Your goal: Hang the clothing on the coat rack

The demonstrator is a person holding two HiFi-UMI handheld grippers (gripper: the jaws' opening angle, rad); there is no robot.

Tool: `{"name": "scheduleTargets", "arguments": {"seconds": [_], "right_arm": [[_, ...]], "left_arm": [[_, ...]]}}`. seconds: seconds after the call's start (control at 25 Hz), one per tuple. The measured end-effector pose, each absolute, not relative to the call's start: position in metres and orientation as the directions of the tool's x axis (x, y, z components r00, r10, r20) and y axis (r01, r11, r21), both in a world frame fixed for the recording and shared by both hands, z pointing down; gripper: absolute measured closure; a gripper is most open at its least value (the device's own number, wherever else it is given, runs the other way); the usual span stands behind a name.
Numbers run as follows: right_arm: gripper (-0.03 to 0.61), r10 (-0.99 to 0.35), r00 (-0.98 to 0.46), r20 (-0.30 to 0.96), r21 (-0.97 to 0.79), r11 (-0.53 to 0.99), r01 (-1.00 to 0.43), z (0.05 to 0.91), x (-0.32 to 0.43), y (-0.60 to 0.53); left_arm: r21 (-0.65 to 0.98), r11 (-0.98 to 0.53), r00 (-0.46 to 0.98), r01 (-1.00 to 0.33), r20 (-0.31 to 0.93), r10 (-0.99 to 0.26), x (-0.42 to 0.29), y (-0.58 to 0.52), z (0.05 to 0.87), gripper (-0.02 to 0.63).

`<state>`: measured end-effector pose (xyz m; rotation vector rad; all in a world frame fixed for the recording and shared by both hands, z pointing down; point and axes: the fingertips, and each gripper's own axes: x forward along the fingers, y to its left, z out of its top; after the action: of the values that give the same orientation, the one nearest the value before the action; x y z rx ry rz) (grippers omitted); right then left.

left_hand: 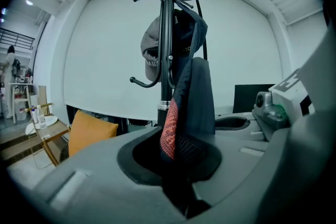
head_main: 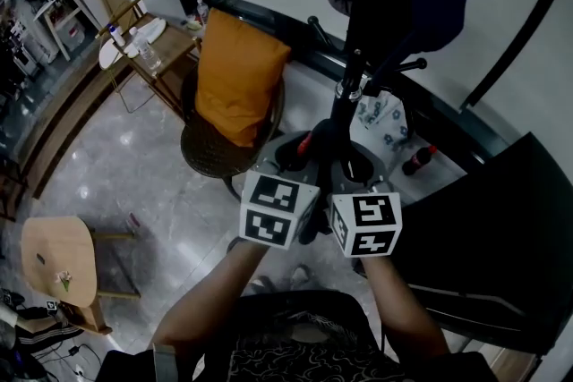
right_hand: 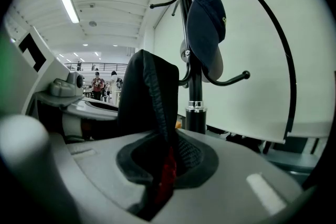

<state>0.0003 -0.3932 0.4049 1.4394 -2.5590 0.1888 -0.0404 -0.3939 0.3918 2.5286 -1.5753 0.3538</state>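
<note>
Both claws are held close together, side by side, right in front of the pole of the coat rack (head_main: pixel 347 85). The left claw (head_main: pixel 291 161) is pinched tight on a fold of a dark jacket (left_hand: pixel 197 97); its red mesh lining shows where the cloth runs into the jaws. The right claw (head_main: pixel 354 170) is likewise clamped on the same jacket, with a dark ridged edge and a strip of red caught between its jaws. The jacket stands up from both claws just beside the pole, below the upper hooks; whether any part of it rests on a hook I cannot tell. A cap (right_hand: pixel 207 23) hangs on the rack above it. Behind the rack, to the left, a chair (head_main: pixel 208 152) holds an orange cushion (head_main: pixel 237 76). Further left, a small surface (head_main: pixel 166 45) carries bottles, and a wooden stool (head_main: pixel 58 259) stands on the shiny floor (head_main: pixel 152 183).
</note>
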Motion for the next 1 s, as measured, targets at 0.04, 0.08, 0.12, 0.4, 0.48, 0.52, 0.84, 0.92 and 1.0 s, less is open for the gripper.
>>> {"name": "scheduleTargets", "arguments": {"seconds": [0.04, 0.08, 0.12, 0.4, 0.48, 0.52, 0.84, 0.92, 1.0], "right_arm": [[0.551, -0.829, -0.507, 0.235, -0.017, 0.518, -0.855, 0.405, 0.000, -0.392], [0.551, -0.830, -0.506, 0.236, -0.017, 0.517, -0.856, 0.406, -0.001, -0.392], [0.549, -0.831, -0.503, 0.236, -0.015, 0.514, -0.857, 0.405, -0.001, -0.391], [0.538, -0.848, -0.464, 0.256, -0.002, 0.480, -0.877, 0.405, -0.002, -0.383], [0.534, -0.852, -0.456, 0.255, -0.001, 0.472, -0.882, 0.404, -0.001, -0.380], [0.531, -0.855, -0.452, 0.255, 0.000, 0.468, -0.884, 0.403, -0.001, -0.378], [0.523, -0.874, -0.413, 0.255, 0.016, 0.431, -0.902, 0.397, 0.001, -0.357], [0.523, -0.877, -0.406, 0.256, 0.017, 0.424, -0.905, 0.396, 0.001, -0.353], [0.523, -0.879, -0.401, 0.257, 0.018, 0.419, -0.908, 0.395, 0.001, -0.350]], "left_arm": [[-0.003, -0.444, 0.426, -0.896, 0.274, -0.862, -0.040, -0.393, 0.392, 0.577], [-0.002, -0.446, 0.428, -0.895, 0.275, -0.861, -0.040, -0.392, 0.393, 0.577], [0.000, -0.449, 0.431, -0.894, 0.274, -0.859, -0.041, -0.391, 0.393, 0.577], [-0.002, -0.491, 0.469, -0.871, 0.293, -0.833, -0.040, -0.382, 0.392, 0.577], [0.002, -0.499, 0.478, -0.866, 0.294, -0.828, -0.041, -0.378, 0.392, 0.577], [0.003, -0.503, 0.481, -0.864, 0.294, -0.826, -0.041, -0.377, 0.392, 0.575], [0.006, -0.527, 0.506, -0.850, 0.290, -0.812, -0.045, -0.361, 0.389, 0.567], [0.009, -0.530, 0.510, -0.848, 0.287, -0.811, -0.046, -0.357, 0.387, 0.565], [0.012, -0.531, 0.512, -0.847, 0.282, -0.811, -0.048, -0.353, 0.385, 0.562]]}}
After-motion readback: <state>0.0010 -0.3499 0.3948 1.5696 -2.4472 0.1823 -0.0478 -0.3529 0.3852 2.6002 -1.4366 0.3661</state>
